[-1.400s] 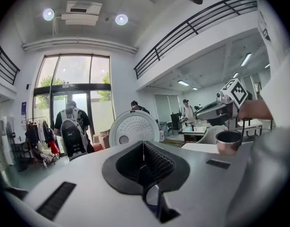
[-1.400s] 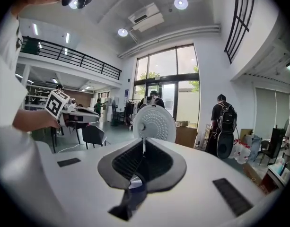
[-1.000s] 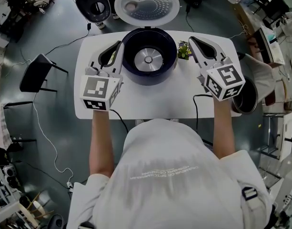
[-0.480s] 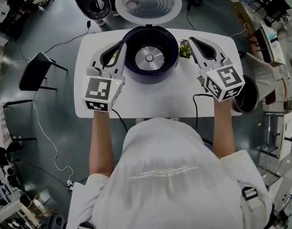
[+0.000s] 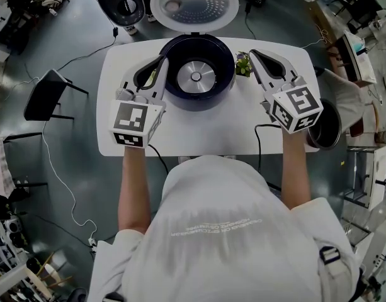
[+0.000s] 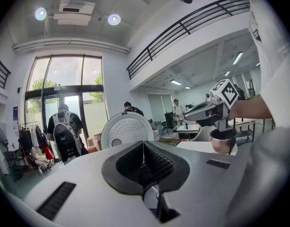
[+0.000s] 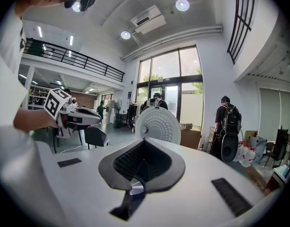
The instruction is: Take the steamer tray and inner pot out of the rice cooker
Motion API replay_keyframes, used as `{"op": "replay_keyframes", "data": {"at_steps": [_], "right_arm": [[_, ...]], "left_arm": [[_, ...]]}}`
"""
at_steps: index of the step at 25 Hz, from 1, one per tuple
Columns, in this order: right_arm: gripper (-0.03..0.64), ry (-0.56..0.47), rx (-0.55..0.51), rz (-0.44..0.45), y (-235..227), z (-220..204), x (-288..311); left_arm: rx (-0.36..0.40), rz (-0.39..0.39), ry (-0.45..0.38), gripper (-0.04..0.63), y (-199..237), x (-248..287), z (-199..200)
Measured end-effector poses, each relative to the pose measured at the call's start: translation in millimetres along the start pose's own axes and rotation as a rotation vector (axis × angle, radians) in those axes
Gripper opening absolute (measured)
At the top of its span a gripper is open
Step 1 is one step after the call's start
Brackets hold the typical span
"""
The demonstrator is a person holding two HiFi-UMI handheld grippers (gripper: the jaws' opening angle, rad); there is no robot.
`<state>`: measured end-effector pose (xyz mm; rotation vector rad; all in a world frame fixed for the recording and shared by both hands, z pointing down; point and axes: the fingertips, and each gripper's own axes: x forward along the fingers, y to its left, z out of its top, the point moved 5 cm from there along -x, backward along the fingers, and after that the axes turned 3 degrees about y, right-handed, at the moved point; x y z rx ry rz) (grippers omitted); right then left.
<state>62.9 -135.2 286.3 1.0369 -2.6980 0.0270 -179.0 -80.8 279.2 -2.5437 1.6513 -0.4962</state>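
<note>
Between my left gripper point(image 5: 158, 61) and right gripper point(image 5: 253, 53) stands the cooker point(image 5: 199, 103), seemingly emptied. Both are pressed together, holding nothing; I'd withdraw next.

A round, dark blue rice cooker point(image 5: 198, 74) stands upright at the far middle of the white surface point(image 5: 199, 137). Its white round lid point(image 5: 194, 4) is swung fully open and back, the dotted inner face showing. The cooker's well shows only a silver heating disc point(image 5: 196, 77). A round metal pot point(image 5: 326, 131) sits upright beyond the surface's right edge, partly hidden.
</note>
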Motion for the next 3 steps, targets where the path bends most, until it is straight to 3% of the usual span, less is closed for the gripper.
{"op": "replay_keyframes", "data": {"at_steps": [3], "right_arm": [[0.026,-0.001,0.002,0.000,-0.5,-0.4,-0.9]], "left_arm": [[0.002,0.000,-0.003,0.018,-0.4,-0.1,1.8]]}}
